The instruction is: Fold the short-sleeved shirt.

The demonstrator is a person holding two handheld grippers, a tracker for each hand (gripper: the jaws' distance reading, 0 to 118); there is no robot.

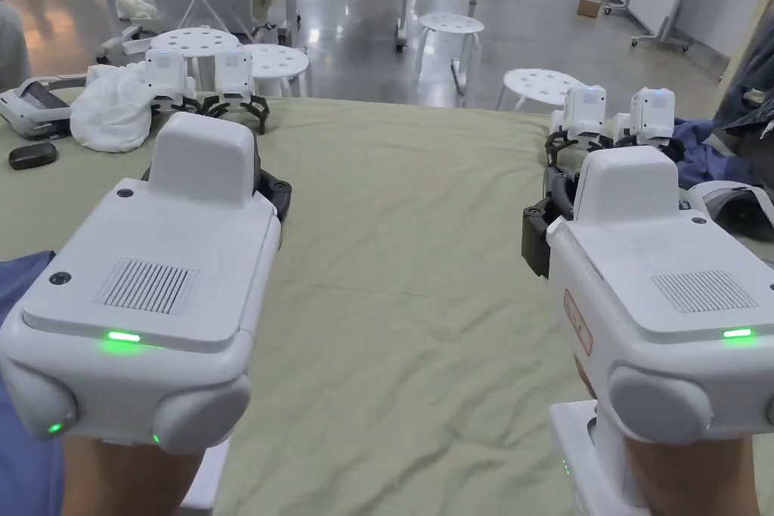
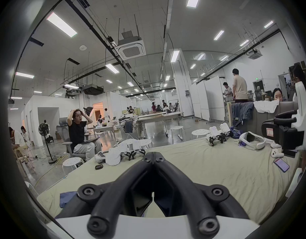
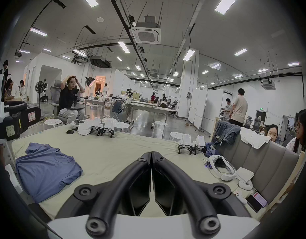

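Observation:
A blue short-sleeved shirt (image 3: 45,172) lies loosely spread on the green-covered table (image 1: 408,276), at its near left corner. In the head view only its edge (image 1: 17,291) shows, beside the left gripper's white housing. In the left gripper view a corner of the blue shirt (image 2: 67,198) peeks out low on the left. My left gripper (image 2: 153,154) is shut with nothing between its jaws and hovers above the table, right of the shirt. My right gripper (image 3: 151,154) is also shut and empty, held over the table's right side, well away from the shirt.
Spare grippers stand at the far left (image 1: 204,87) and far right (image 1: 620,117) of the table. A white cloth (image 1: 113,113), a black case (image 1: 32,155), a headset (image 3: 221,166) and a phone (image 2: 281,164) lie near the edges. Stools (image 1: 537,83) stand beyond.

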